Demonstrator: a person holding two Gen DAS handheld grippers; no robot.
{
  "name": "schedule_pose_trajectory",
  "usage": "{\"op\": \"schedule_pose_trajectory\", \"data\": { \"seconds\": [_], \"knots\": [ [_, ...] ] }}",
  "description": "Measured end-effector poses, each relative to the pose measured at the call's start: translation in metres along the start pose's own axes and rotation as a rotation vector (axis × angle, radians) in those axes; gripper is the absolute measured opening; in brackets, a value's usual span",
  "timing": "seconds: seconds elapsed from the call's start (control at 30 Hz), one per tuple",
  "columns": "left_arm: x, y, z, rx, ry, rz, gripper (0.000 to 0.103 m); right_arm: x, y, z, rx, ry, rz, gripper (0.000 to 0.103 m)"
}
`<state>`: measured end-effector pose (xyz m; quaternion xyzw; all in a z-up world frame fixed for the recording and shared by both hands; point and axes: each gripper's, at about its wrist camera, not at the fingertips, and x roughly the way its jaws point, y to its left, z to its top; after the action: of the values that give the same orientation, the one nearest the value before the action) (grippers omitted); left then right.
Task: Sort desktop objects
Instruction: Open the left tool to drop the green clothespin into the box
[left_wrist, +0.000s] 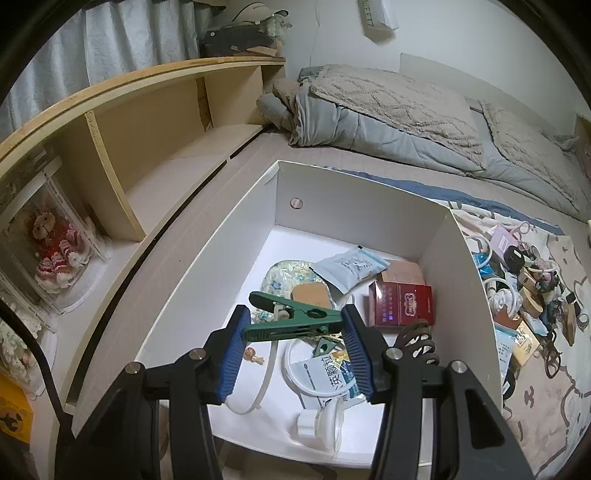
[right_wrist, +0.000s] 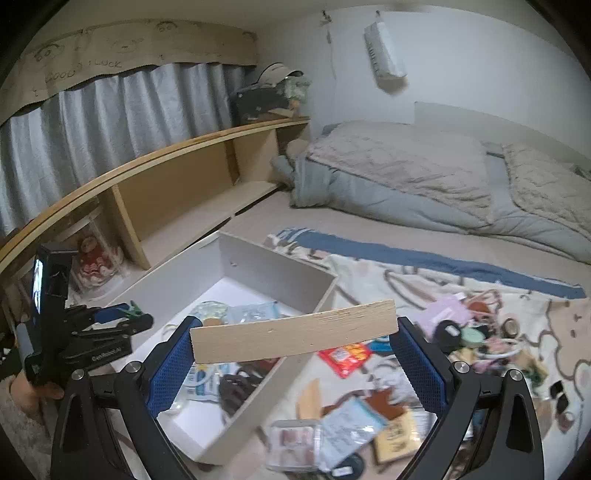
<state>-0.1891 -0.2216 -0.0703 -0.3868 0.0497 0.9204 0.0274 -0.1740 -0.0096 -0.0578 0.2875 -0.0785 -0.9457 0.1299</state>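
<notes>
Left wrist view: left gripper (left_wrist: 293, 325) clamps green clip (left_wrist: 295, 317) (crosswise) above white box (left_wrist: 354, 192).

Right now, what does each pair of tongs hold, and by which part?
Left tongs: green clip, gripped across its two ends. Right tongs: wooden slat, by its two ends.

White box (left_wrist: 369, 192) is open at the top; its far floor (left_wrist: 295, 243) is bare. Packets and a red carton (left_wrist: 402, 302) crowd its near half. Clutter (right_wrist: 461, 339) covers the blanket beside it.
</notes>
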Motion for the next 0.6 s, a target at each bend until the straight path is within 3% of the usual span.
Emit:
{"op": "schedule_pose_trajectory", "data": {
  "seconds": [0.23,0.6],
  "knots": [
    [0.004,0.001,-0.004,0.009,0.018,0.008,0.051,0.032,0.029,-0.016,-0.018,0.075,0.047,0.101],
    [0.012,0.011,-0.011,-0.005,0.056,0.016,0.051,0.062,0.043,-0.03,-0.001,0.148,0.066,0.101]
  ]
}}
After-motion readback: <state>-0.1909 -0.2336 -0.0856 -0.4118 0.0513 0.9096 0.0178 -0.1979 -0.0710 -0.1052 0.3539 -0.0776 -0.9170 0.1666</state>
